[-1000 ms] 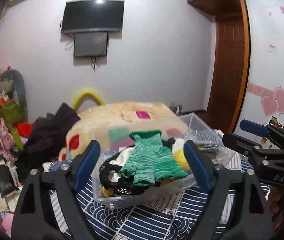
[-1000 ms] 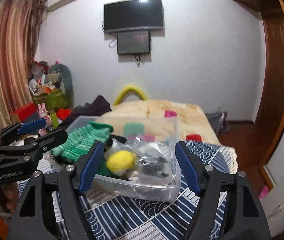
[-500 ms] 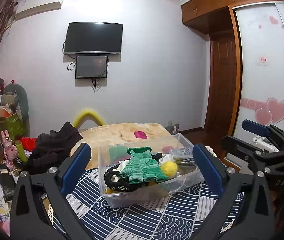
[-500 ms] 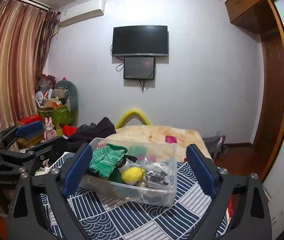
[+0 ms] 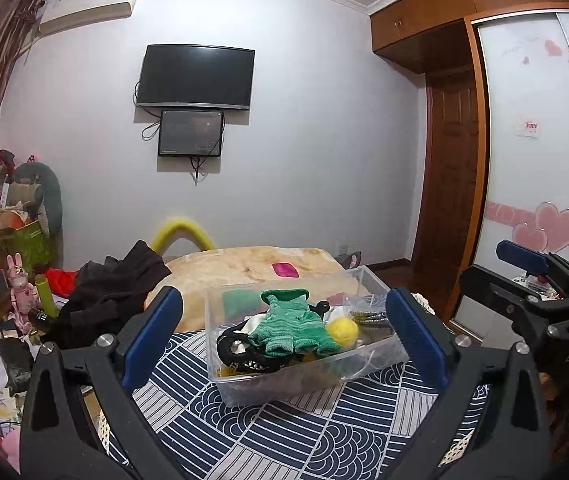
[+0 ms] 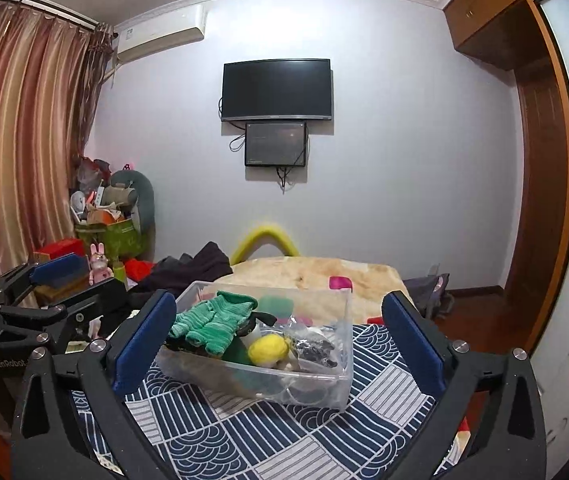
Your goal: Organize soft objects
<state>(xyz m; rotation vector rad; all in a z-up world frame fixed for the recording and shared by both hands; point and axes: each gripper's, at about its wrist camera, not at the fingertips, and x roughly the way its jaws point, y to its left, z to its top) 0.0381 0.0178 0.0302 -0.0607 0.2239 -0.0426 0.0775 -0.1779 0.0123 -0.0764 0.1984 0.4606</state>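
A clear plastic bin [image 5: 244,384] [image 6: 324,384] stands on a blue patterned cloth [image 5: 284,432] [image 6: 268,432]. In it lie a green knitted garment [image 5: 292,326] [image 6: 208,324], a yellow fuzzy ball [image 5: 342,329] [image 6: 268,351], a black patterned piece [image 5: 240,354] and a clear bag of dark items [image 6: 312,348]. My left gripper [image 5: 282,336] is open and empty, well back from the bin. My right gripper [image 6: 278,340] is open and empty, also back from it. Each gripper shows at the edge of the other's view.
Behind the bin lies a beige blanket [image 5: 244,268] with dark clothes [image 5: 116,284] at its left. Boxes and toys [image 5: 12,264] clutter the left side. A wardrobe [image 5: 532,160] and wooden door [image 5: 448,184] stand at the right. A television [image 6: 276,90] hangs on the far wall.
Both grippers have pulled back and up from the bin, which now looks smaller and farther. Both stay open and empty. The bin's contents have not moved.
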